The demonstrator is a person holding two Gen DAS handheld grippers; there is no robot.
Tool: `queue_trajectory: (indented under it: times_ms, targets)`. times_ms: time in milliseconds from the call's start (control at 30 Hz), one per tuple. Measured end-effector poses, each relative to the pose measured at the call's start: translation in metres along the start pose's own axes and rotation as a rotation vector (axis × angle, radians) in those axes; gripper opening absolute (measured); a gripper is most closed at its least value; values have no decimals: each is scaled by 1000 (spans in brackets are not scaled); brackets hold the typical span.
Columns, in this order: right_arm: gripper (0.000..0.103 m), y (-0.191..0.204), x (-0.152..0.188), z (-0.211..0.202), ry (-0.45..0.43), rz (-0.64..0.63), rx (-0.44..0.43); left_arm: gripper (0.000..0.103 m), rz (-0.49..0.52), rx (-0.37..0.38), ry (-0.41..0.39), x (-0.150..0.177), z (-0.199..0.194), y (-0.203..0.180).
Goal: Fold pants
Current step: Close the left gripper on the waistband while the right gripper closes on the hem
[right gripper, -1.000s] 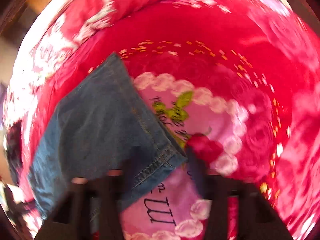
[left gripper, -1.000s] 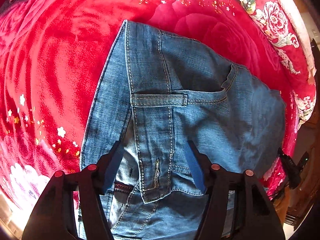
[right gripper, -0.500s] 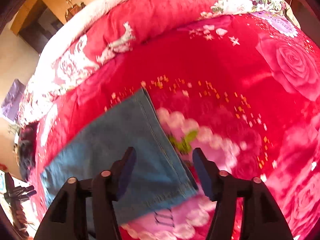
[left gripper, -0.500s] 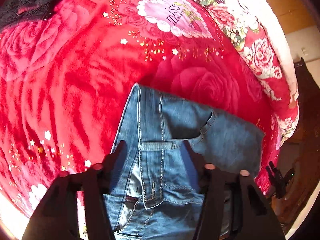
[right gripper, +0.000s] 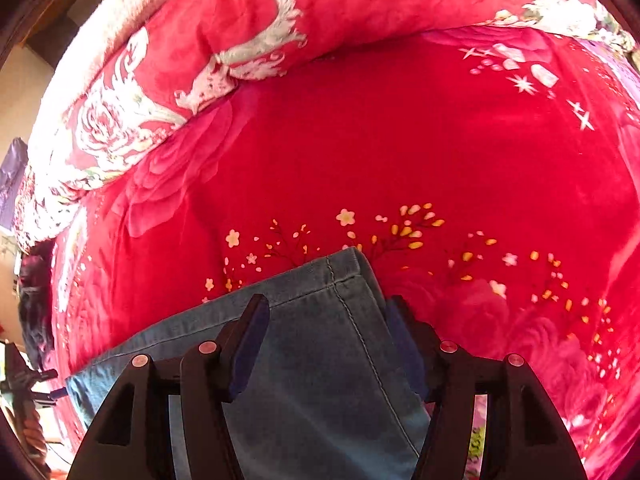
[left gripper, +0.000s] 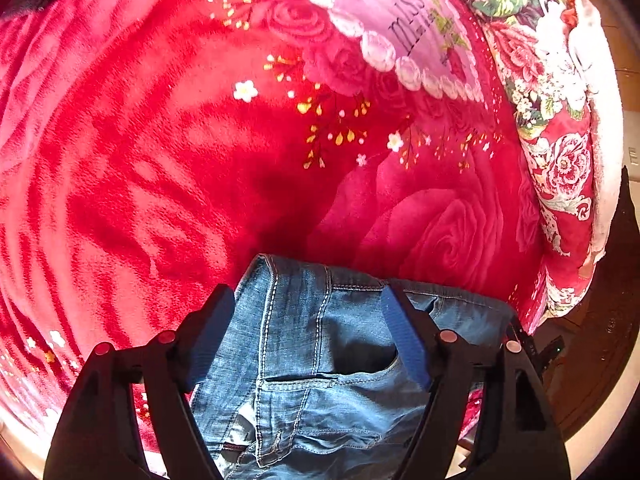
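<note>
Jeans [left gripper: 320, 352] folded, flat on red blanket [left gripper: 160, 160]; left gripper [left gripper: 308, 320] and right gripper [right gripper: 324, 320] both spread, grasping nothing, hovering above denim, probably for next fold.

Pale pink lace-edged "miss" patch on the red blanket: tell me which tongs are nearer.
Left. The left tongs face the pink patch across bare red blanket; the right tongs show no such patch ahead.

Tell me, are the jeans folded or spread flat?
Folded: the jeans lie doubled on the red blanket, with layered waistband and short leg panel visible.
</note>
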State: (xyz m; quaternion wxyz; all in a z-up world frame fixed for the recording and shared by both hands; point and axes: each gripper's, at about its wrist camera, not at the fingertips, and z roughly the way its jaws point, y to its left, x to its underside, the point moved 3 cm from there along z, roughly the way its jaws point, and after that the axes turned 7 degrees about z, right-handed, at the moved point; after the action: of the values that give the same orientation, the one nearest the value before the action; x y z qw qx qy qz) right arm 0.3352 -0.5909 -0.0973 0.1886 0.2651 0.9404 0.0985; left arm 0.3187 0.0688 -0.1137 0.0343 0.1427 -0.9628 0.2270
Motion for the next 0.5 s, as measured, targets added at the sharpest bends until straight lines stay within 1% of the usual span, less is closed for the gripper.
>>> queue_trajectory:
  times_ms: [33,67,100,133,167,200,233,267,300,333,367,400,433,500]
  targets:
    - [68,1,0,5,6,-7,12,76,6,-3,22,0,7,-2]
    - [69,4,0,8,1,-20,21,76,20,-22,35,1,12,-6]
    - [70,6,0,9,-10,-35,29,77,39,-43,34,2,15,-9]
    - [69,8,1,10,-15,-56,43,81,58,-45,27,4,17,-14]
    - [66,11,1,11,-12,-74,58,81,77,-31,13,5,16,-19]
    - [56,13,2,11,-12,-97,86,79,98,-9,1,7,15,-25]
    - [34,15,2,11,-12,-122,115,64,126,5,-11,8,13,-32]
    - [22,17,3,9,-7,-143,138,52,164,-12,-25,11,11,-39]
    - [13,17,4,8,0,-152,144,33,204,-59,-36,14,9,-44]
    - [12,17,4,5,6,-150,135,14,247,-117,-50,18,7,-49]
    - [11,18,5,2,-3,-152,139,6,289,-181,-72,22,5,-53]
    - [11,19,7,-3,-14,-153,140,2,338,-262,-101,26,2,-57]
    - [11,21,9,-10,-32,-149,136,2,378,-335,-134,32,-2,-61]
    - [11,22,12,-27,-67,-133,118,2,445,-411,-203,46,-12,-69]
